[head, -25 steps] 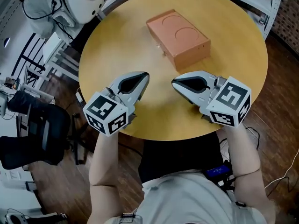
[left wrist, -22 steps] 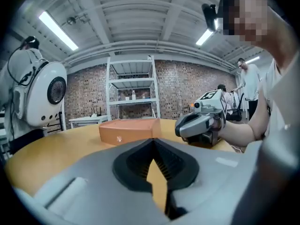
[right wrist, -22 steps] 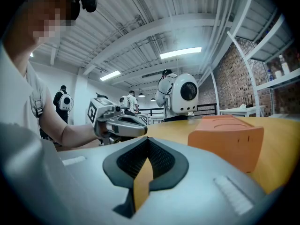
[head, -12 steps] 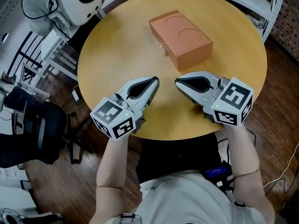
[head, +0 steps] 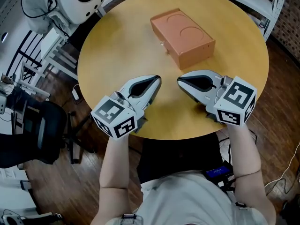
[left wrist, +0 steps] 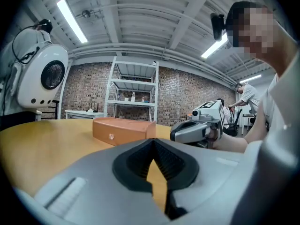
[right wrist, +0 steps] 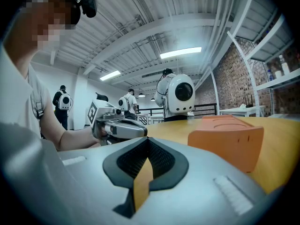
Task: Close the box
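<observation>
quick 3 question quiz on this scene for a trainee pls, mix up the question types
1. True or false: the orange box on the round table has its lid down.
2. Multiple choice: the jaws of the left hand-held gripper are A) wide apart, B) together with nothing between them, C) clamped on the box.
3. Short answer: which gripper touches the box, the left one, the right hand-held gripper, or neither?

Key: 1 true. 2 B. 3 neither; both sit near the table's near edge, apart from the box.
</observation>
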